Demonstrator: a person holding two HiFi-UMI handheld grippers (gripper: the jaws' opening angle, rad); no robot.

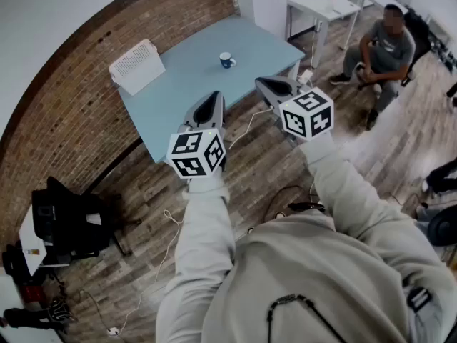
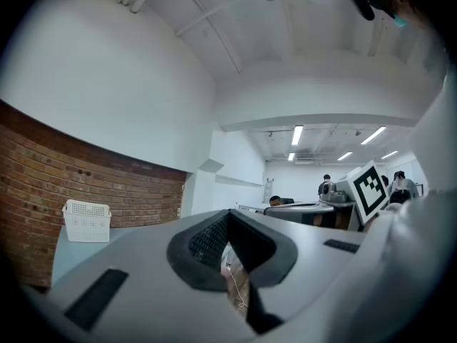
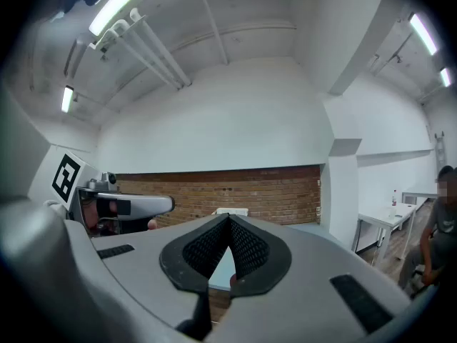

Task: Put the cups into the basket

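A blue cup [image 1: 227, 60] with a white inside stands near the middle of the light blue table [image 1: 186, 91]. The white perforated basket [image 1: 137, 66] sits at the table's far left corner by the brick wall; it also shows as the basket [image 2: 87, 220] in the left gripper view and as a small white basket [image 3: 230, 211] in the right gripper view. My left gripper [image 1: 213, 100] is shut and empty, held over the table's near edge. My right gripper [image 1: 270, 84] is shut and empty too, just off the table's near right side, short of the cup.
A seated person [image 1: 378, 52] is at the right beside a white desk [image 1: 323, 7]. Dark equipment [image 1: 68, 220] stands at the left on the wooden floor, and cables trail across the floor below the table.
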